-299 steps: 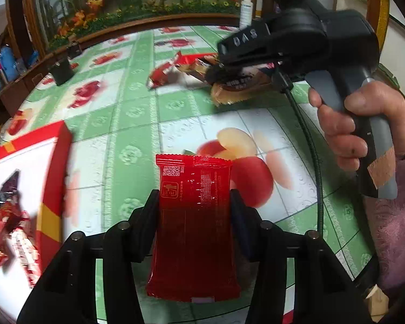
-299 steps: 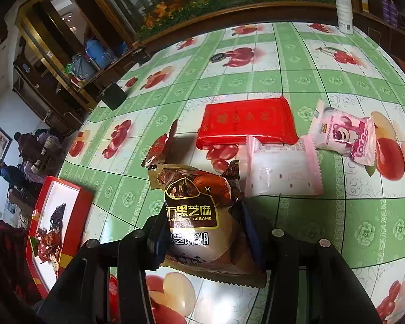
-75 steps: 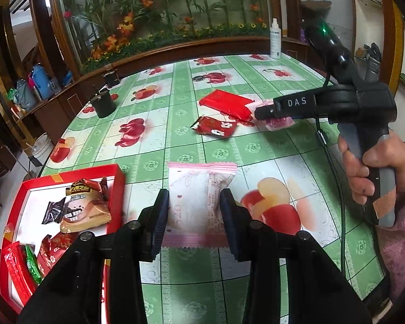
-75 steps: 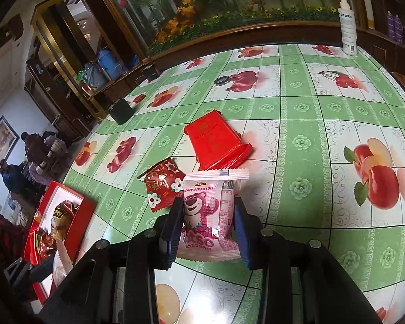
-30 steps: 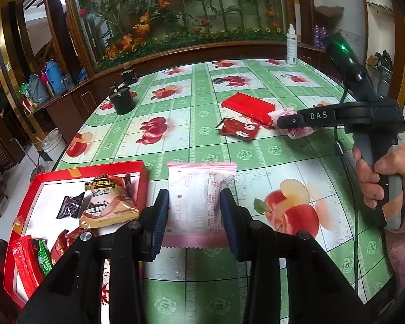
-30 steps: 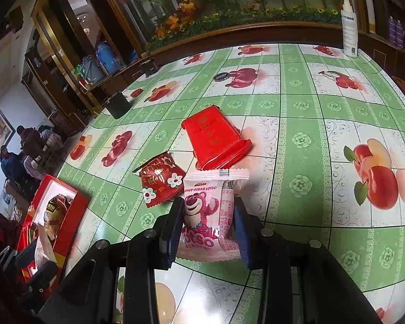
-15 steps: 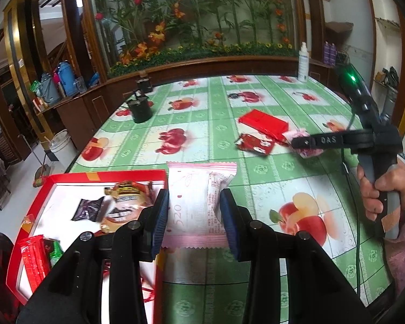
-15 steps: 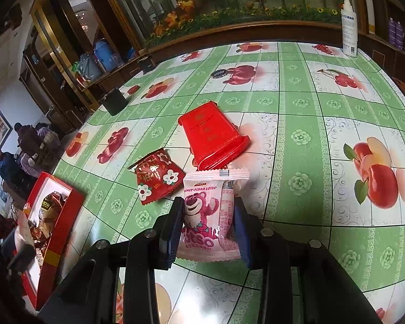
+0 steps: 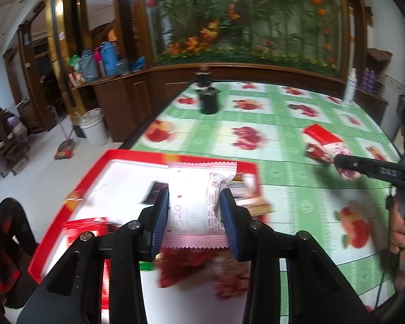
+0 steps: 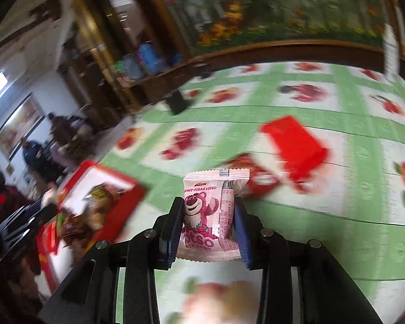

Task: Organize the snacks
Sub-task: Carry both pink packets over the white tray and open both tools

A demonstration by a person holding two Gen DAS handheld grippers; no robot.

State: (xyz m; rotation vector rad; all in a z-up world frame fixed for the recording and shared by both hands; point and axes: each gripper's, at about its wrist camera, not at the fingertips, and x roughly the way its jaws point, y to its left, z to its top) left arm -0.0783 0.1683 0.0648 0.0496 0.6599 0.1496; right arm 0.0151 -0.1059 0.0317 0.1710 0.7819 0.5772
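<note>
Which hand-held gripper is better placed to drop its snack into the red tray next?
Left hand-held gripper: its pink-white packet already hangs over the red tray; the right is over the tablecloth.

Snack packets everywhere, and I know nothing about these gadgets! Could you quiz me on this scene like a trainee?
1. True or false: the left gripper holds its pale pink plastic snack packet above the red-rimmed white tray.
2. What cartoon figure is on the pink bear-print snack packet in the right gripper?
3. Which lies on the green fruit-pattern tablecloth? A) flat red packet B) banana C) mug

Key:
1. True.
2. A pink bear.
3. A.
</note>
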